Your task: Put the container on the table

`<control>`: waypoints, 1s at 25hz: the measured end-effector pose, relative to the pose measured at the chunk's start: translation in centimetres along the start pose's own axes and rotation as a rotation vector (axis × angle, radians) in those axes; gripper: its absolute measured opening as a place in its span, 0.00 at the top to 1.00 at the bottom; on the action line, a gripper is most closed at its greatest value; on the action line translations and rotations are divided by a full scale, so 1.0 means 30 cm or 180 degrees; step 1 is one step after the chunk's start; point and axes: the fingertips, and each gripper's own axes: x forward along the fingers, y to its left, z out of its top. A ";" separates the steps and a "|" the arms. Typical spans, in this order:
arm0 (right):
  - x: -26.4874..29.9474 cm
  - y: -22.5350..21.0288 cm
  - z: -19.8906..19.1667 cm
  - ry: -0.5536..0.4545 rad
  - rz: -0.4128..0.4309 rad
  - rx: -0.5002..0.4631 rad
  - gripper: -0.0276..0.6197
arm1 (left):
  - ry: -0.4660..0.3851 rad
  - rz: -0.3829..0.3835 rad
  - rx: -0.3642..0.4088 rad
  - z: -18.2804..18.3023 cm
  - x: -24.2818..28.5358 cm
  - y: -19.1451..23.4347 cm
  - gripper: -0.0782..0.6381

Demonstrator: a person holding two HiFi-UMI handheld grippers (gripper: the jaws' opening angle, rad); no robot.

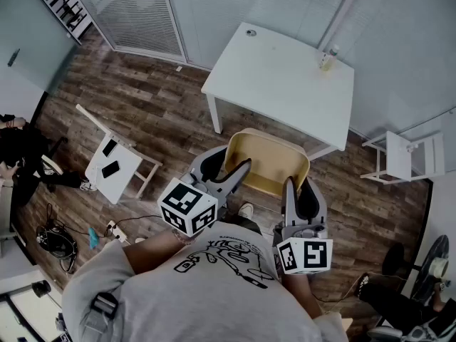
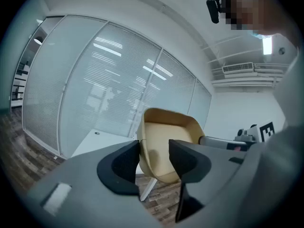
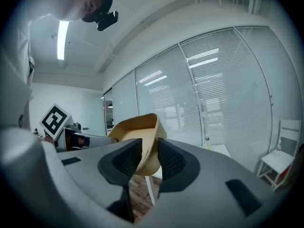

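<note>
A tan, tub-shaped container [image 1: 267, 159] hangs in the air above the wooden floor, between both grippers and in front of my chest. My left gripper [image 1: 228, 168] grips its near-left corner. In the left gripper view the container's [image 2: 166, 132] wall fills the gap between the jaws of the gripper [image 2: 154, 158]. My right gripper [image 1: 301, 191] is shut on the thin right rim. In the right gripper view the wall [image 3: 137, 127] sits pinched between the two pads of the gripper [image 3: 150, 158]. The white table [image 1: 285, 77] stands just beyond the container.
A small bottle [image 1: 326, 59] stands at the table's far right edge and a small round object [image 1: 250, 33] near its far left corner. A white chair [image 1: 114, 166] with two phones is at the left, another white chair [image 1: 402, 155] at the right. Cables lie on the floor [image 1: 57, 241].
</note>
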 end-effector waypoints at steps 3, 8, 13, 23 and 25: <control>-0.007 -0.032 -0.001 0.0010 -0.0003 0.0008 0.81 | 0.0007 -0.0008 -0.0023 -0.008 0.025 -0.019 0.62; -0.019 -0.077 0.001 -0.0069 0.0032 0.0179 0.81 | 0.0019 -0.0011 -0.0073 -0.024 0.059 -0.044 0.63; -0.031 -0.158 -0.012 -0.0024 0.0053 0.0222 0.81 | 0.0020 -0.0006 -0.0086 -0.029 0.127 -0.088 0.63; -0.056 -0.348 -0.018 -0.0050 0.0071 0.0299 0.81 | 0.0066 0.0016 -0.0172 -0.078 0.269 -0.186 0.63; -0.049 -0.368 -0.021 -0.0028 0.0077 0.0320 0.81 | 0.0084 0.0029 -0.0201 -0.083 0.286 -0.189 0.63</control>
